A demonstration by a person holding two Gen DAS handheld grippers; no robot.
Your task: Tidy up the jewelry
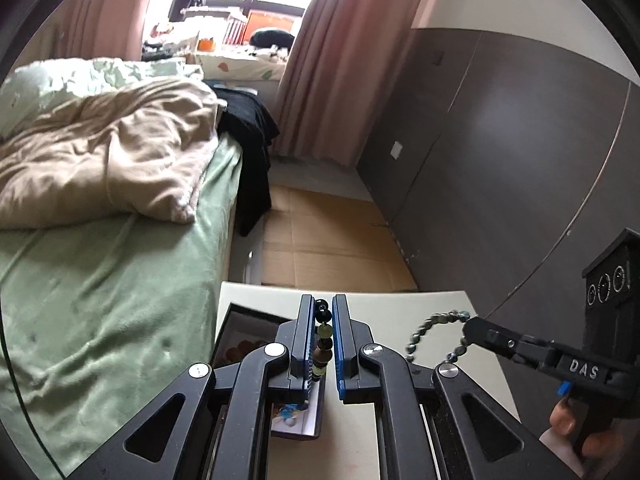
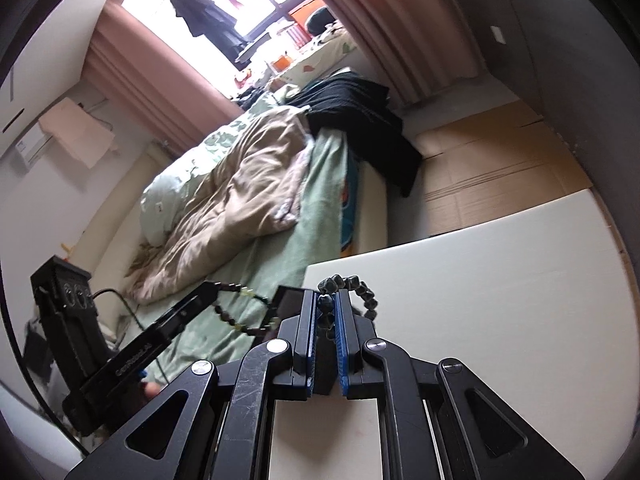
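Note:
My left gripper (image 1: 323, 308) is shut on a dark and pale bead bracelet (image 1: 324, 340), held above an open jewelry box (image 1: 244, 332) at the left edge of the white table (image 1: 360, 420). That bracelet also shows in the right wrist view (image 2: 244, 312), hanging from the left gripper (image 2: 208, 290). My right gripper (image 2: 325, 300) is shut on a grey-green bead bracelet (image 2: 362, 286), held above the table (image 2: 500, 300). In the left wrist view the right gripper (image 1: 470, 326) holds that bracelet's loop (image 1: 430, 326) in the air to the right.
A bed (image 1: 100, 260) with a green sheet and a beige blanket (image 1: 112, 152) stands left of the table. Black clothes (image 1: 248, 132) hang over the bed's far corner. Cardboard (image 1: 328, 240) covers the floor beyond the table. A dark wardrobe wall (image 1: 520, 140) runs along the right.

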